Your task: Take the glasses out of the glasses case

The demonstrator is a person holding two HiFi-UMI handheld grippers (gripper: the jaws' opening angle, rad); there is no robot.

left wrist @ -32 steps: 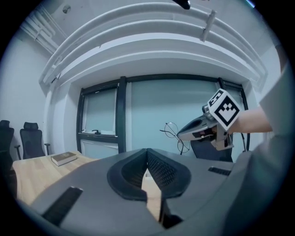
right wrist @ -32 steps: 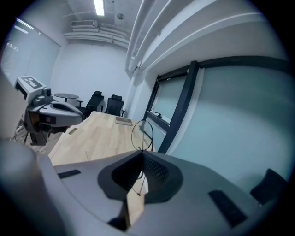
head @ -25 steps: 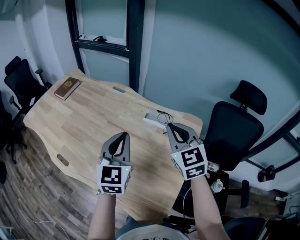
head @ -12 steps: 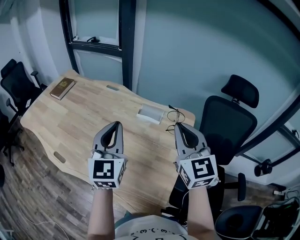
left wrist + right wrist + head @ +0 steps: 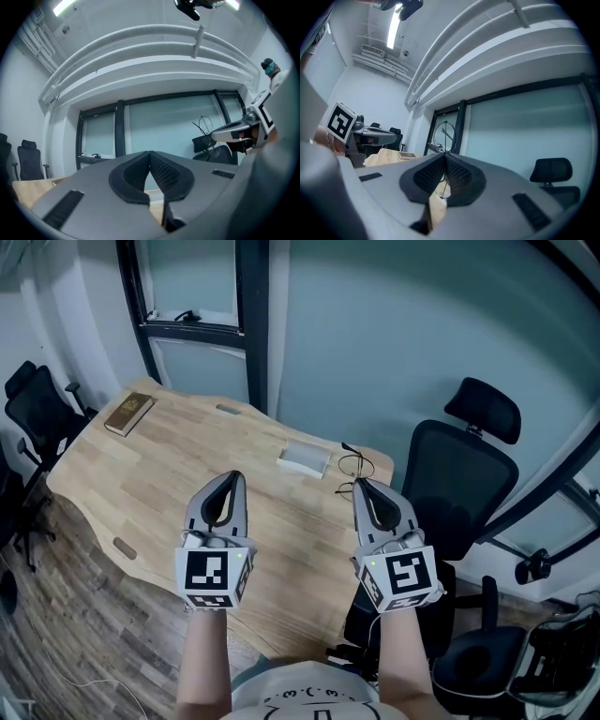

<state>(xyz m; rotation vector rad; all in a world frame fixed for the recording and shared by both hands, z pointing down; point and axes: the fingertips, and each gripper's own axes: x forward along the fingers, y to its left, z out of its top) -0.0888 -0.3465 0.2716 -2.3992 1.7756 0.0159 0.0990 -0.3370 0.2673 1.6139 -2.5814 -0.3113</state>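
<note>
Right gripper view shows the right gripper (image 5: pixel 444 158) clamped on the glasses (image 5: pixel 445 135); left gripper (image 5: pixel 150 155) closed, empty.

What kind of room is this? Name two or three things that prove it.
Probably an office or meeting room: a long wooden table, black swivel office chairs beside it, and a dark-framed glass partition behind.

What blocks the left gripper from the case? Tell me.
Probably nothing, so yes: the left gripper, shut and empty, hangs over bare table, the case lies ahead to its right, and the right gripper holds the glasses off that path.
</note>
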